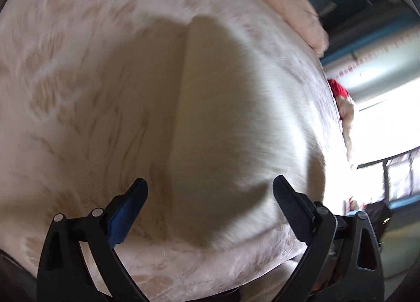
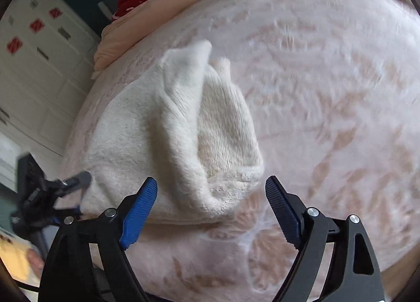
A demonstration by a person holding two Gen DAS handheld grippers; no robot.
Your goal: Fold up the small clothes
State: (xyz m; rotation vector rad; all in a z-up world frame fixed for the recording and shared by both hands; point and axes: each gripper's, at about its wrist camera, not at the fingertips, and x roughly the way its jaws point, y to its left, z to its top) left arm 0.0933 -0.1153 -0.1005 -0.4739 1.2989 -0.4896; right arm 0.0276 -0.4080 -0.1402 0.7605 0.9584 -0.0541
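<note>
A small cream fuzzy garment [image 2: 173,144] lies partly folded on a pink patterned blanket [image 2: 328,118], one flap standing up in a ridge. In the left wrist view the same garment [image 1: 223,123] fills the middle, blurred and in shadow. My left gripper [image 1: 210,191] is open and empty, close above the garment. My right gripper [image 2: 211,189] is open and empty, its jaws standing on either side of the garment's near edge. The left gripper [image 2: 65,186] also shows in the right wrist view at the garment's left edge.
A peach quilt [image 2: 162,5] is bunched along the far edge of the bed. Something red [image 2: 134,0] lies behind it. White cabinet doors [image 2: 39,65] stand to the left. A bright window [image 1: 388,123] is to the right in the left wrist view.
</note>
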